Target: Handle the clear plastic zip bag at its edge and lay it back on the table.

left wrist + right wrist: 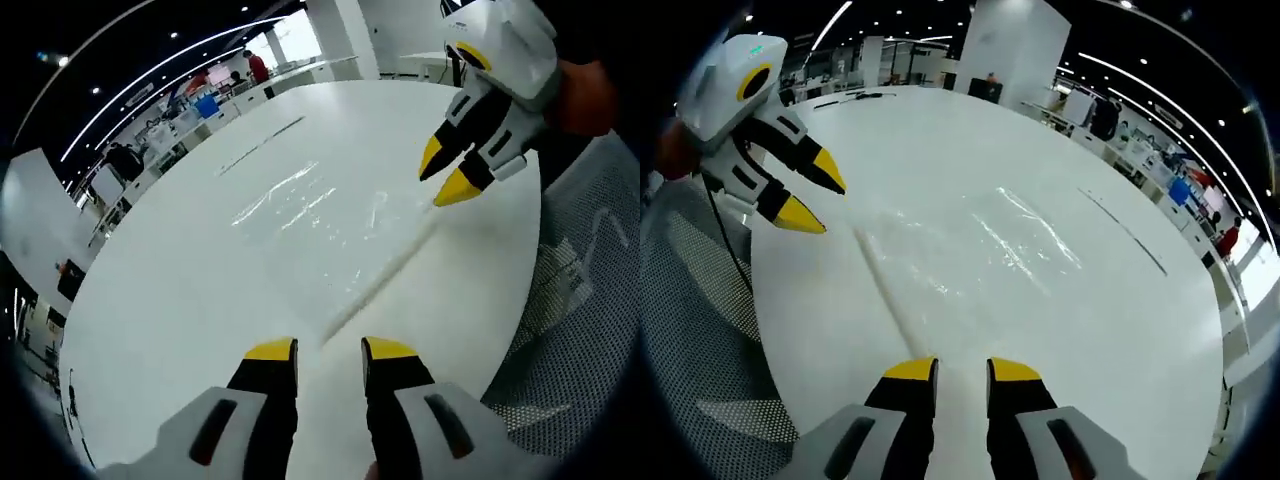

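The clear plastic zip bag [315,215] lies flat on the white table [170,300], shiny and creased, with its zip edge running as a pale strip toward my left gripper [330,350]. That gripper is open just short of the strip's near end, holding nothing. My right gripper [446,175] comes in from the upper right, open, tips hovering over the strip's far end. In the right gripper view the bag [990,245] spreads ahead of my right gripper [962,370], and the left gripper [815,197] stands open at the upper left by the strip's other end.
A grey mesh chair [580,300] sits against the table's rounded edge, seen too as mesh chair [700,330]. A thin dark line [1120,230] crosses the table's far part. Desks and people stand in the hall beyond.
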Available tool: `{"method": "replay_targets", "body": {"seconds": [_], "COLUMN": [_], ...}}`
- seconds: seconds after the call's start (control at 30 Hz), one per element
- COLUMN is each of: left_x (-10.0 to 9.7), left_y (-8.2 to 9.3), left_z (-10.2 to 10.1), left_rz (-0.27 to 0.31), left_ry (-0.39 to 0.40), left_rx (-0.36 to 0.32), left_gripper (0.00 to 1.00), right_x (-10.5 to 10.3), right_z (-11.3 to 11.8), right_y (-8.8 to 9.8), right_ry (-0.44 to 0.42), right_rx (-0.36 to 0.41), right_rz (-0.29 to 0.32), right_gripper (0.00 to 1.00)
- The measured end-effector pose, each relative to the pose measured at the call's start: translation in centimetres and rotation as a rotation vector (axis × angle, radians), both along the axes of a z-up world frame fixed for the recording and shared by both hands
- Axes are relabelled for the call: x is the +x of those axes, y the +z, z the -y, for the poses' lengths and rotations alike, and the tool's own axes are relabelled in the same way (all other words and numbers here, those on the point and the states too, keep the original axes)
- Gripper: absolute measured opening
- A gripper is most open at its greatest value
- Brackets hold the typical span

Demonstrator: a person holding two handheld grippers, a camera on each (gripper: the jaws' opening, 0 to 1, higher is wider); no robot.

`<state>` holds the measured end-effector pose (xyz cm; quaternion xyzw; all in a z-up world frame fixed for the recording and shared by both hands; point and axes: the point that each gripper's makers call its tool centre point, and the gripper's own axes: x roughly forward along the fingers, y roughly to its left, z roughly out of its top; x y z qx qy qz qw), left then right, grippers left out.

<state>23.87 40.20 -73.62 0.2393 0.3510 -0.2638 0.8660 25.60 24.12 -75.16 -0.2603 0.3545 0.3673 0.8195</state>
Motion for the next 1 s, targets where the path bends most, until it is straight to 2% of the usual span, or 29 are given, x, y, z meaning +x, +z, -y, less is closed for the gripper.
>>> {"method": "replay_targets", "body": {"seconds": [0.23,0.57,1.0], "left_x": [-1.0,-2.6,-3.9], "left_y": [-0.3,-0.5,-0.7], "left_z": [-1.0,-1.9,-1.6], "left_rz": [-0.021,-0.046,-0.073], "left_ry": [0.035,0.054,0.054], "left_rx": [-0.033,-0.035,-0.075], "left_gripper": [0.26,0.26,0.32], "right_x": [-0.6,-2.4,-5.8], "right_z": [0.1,0.3,-0.5], "right_y": [0.2,2.0,1.2], "right_ry": [-0.039,-0.081,-0.071], "right_rx": [0.048,0.073,0.068], "right_rz": [-0.015,0.004,-0.030], "right_gripper": [0.25,0.28,0.36]}}
